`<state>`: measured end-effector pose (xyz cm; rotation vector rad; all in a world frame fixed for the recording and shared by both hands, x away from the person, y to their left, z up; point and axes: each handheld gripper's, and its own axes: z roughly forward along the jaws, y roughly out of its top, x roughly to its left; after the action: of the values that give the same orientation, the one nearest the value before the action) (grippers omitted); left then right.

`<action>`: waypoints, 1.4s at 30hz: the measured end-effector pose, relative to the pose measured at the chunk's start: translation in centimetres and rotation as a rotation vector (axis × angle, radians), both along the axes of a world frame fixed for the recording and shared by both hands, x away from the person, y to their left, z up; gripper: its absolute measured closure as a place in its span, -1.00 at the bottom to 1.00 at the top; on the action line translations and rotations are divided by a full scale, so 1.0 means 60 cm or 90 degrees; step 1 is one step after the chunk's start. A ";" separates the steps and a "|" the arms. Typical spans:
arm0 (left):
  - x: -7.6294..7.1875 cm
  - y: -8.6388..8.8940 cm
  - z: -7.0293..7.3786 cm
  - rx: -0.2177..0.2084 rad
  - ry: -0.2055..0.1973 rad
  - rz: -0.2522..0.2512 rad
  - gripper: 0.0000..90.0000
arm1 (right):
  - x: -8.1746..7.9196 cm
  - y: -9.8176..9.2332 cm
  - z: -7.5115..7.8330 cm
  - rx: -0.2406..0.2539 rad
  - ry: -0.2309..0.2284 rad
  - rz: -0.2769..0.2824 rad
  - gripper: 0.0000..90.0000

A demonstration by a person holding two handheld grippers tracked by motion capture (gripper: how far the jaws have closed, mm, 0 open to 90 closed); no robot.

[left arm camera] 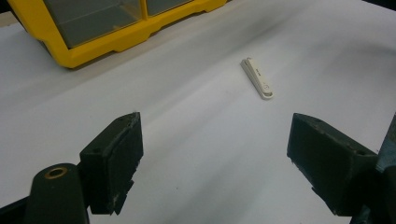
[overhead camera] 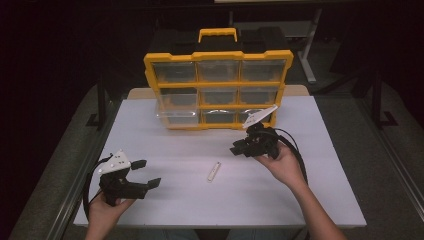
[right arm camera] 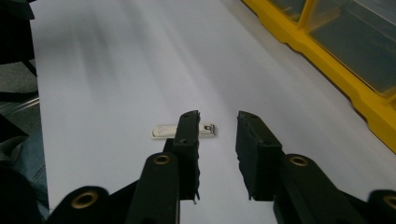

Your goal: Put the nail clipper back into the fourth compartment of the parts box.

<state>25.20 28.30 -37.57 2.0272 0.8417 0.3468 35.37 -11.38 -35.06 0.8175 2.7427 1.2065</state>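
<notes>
A white table (overhead camera: 310,190) stands on grey carpet (overhead camera: 380,150) in a dim room, darkness behind.

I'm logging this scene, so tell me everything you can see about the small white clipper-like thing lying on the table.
The small white, slim, oblong clipper-like object looks like plastic, with a metallic tip at one end in the right gripper view and a faint round mark near the other. It lies flat on the white table, alone, in front of the yellow organiser case, between both hand-held grippers, touched by neither.

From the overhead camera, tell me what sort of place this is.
Probably a lab or workshop bench: a white table, a yellow parts organizer standing upright on it, and dark floor around.
</notes>
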 end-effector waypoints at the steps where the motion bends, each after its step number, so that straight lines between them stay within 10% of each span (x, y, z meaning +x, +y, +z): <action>1: 0.000 0.000 0.000 -0.001 0.001 0.001 -0.59 | 0.001 0.003 0.000 -0.002 0.001 0.002 0.59; 42: 0.001 0.006 0.003 -0.006 -0.004 0.003 -0.58 | 0.029 0.163 -0.099 -0.091 0.063 0.150 0.96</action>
<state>25.25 28.65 -37.38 2.0155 0.8436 0.3511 37.09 -1.61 -41.01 0.5667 3.0341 1.0093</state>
